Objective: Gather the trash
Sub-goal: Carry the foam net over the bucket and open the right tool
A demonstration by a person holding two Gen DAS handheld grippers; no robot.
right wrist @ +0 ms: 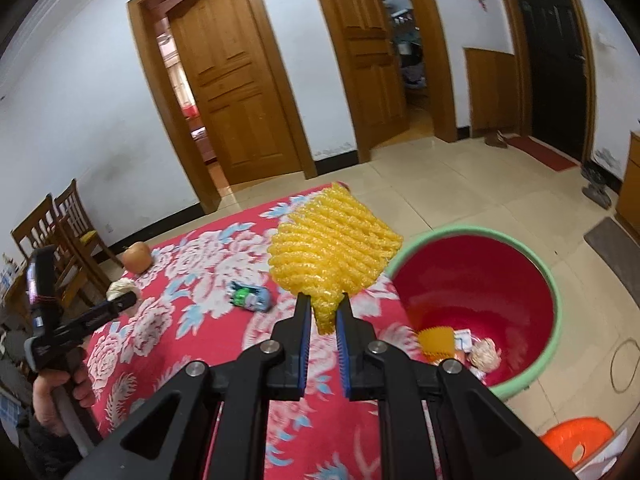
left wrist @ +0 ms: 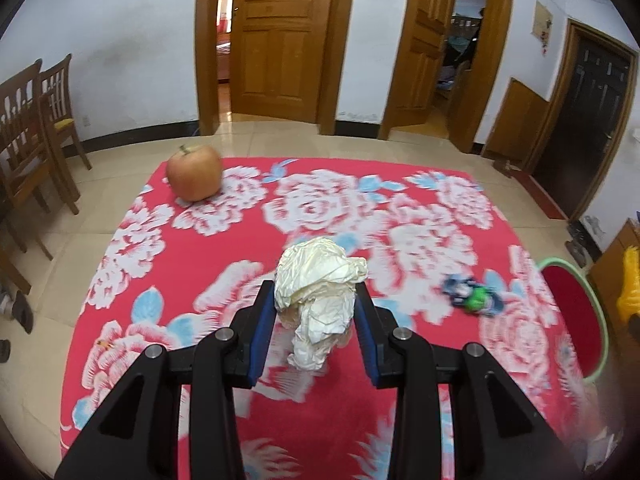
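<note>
**Two pieces in the grippers, one wrapper left on the cloth**

The table with the red floral cloth [left wrist: 192,248] carries little now, and the green-rimmed red basin [right wrist: 554,308] on the floor beside it already holds several discarded scraps, so the collecting appears well advanced. An apple [left wrist: 194,173] sits at the far corner; it looks whole and is probably not rubbish.

The right gripper [right wrist: 323,307] is pinched narrow on a yellow foam fruit net [right wrist: 332,256], held above the table edge near the basin and not yet released. The left gripper [left wrist: 315,300] stands moderately wide around a crumpled white paper ball [left wrist: 316,300], both pads against its sides; whether the ball is off the cloth cannot be told.

A small blue-green wrapper [left wrist: 472,295] lies loose, uncollected.

The basin's contents are blurred and partly hidden behind the right gripper.
</note>
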